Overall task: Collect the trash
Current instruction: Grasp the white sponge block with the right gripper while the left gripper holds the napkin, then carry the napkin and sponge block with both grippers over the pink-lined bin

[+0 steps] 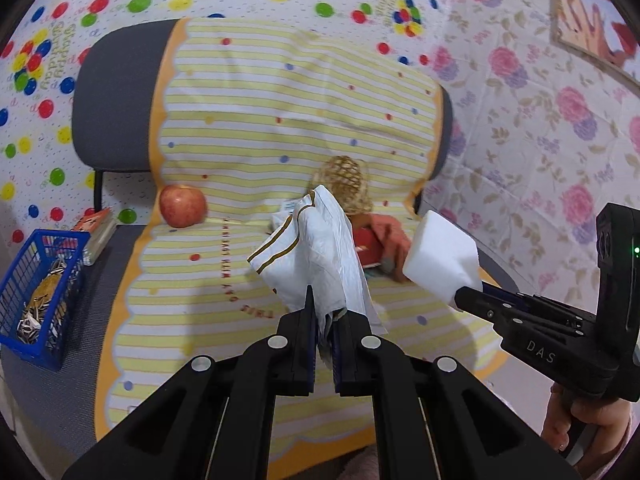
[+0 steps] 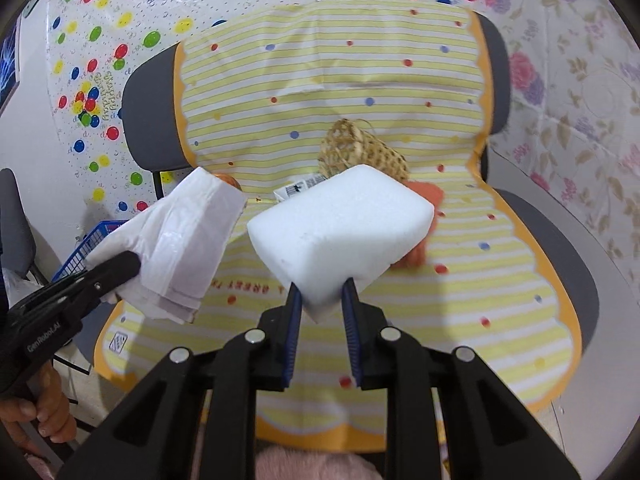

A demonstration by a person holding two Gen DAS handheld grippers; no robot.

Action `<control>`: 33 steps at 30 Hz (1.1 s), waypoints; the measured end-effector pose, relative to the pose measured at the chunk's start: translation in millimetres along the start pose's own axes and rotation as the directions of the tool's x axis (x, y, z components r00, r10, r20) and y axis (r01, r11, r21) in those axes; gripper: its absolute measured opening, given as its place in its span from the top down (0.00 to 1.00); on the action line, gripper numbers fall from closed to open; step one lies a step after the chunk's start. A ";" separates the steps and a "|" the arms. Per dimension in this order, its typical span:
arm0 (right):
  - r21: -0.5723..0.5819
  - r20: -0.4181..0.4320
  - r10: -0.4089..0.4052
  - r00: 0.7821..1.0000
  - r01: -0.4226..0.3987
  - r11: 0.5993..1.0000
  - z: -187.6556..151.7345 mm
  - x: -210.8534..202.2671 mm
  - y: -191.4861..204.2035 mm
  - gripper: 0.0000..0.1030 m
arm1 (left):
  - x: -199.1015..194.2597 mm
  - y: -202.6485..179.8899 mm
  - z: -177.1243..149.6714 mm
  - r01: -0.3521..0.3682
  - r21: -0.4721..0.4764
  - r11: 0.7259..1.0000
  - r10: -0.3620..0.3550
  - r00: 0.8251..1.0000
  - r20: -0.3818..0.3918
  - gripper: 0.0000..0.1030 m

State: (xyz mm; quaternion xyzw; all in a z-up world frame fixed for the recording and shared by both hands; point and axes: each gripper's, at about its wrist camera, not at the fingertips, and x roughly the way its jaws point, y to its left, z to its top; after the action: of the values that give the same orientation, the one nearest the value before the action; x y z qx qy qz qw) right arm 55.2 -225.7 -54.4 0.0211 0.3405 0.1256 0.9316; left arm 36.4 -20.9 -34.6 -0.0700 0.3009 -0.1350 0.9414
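I'm pinching a crumpled white bag (image 1: 320, 256) in my left claw (image 1: 326, 312) and squeezing a white foam block (image 2: 340, 232) in my right claw (image 2: 322, 300), both hanging over the chair's striped cloth (image 2: 400, 80).

We note matt porous white foam block (image 2: 340, 232), crinkled thin white plastic bag (image 1: 320, 256), smooth glossy apple (image 1: 183, 211), woven straw basket (image 1: 347, 188), blue plastic-mesh crate (image 1: 40, 280) at lower left.
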 end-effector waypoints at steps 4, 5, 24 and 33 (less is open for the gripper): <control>0.020 0.011 -0.035 0.999 0.035 0.999 -16.4 -22.8 -12.4 0.79 | -5.4 -23.5 -7.2 0.039 0.049 0.998 -0.038 0.999 -0.009 0.94; 0.026 0.014 -0.047 0.999 0.047 0.999 -20.6 -29.0 -16.3 0.79 | -7.1 -30.6 -9.9 0.052 0.061 0.997 -0.051 0.999 -0.014 0.94; 0.145 -0.052 -0.369 0.928 0.372 0.917 -116.9 -145.1 -94.4 0.78 | 0.2 -174.1 -74.9 0.368 0.265 0.891 -0.339 0.929 -0.151 0.93; 0.231 -0.152 -0.408 0.900 0.434 0.871 -170.1 -160.6 -124.7 0.77 | 12.7 -223.3 -100.1 0.455 0.320 0.831 -0.390 0.887 -0.247 0.93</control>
State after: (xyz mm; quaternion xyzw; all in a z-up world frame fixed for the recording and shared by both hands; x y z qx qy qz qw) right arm -144.5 -394.1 -99.4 0.0619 0.3958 -0.1254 0.9076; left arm -59.6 -242.7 -75.0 0.0549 0.3268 -0.3998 0.8546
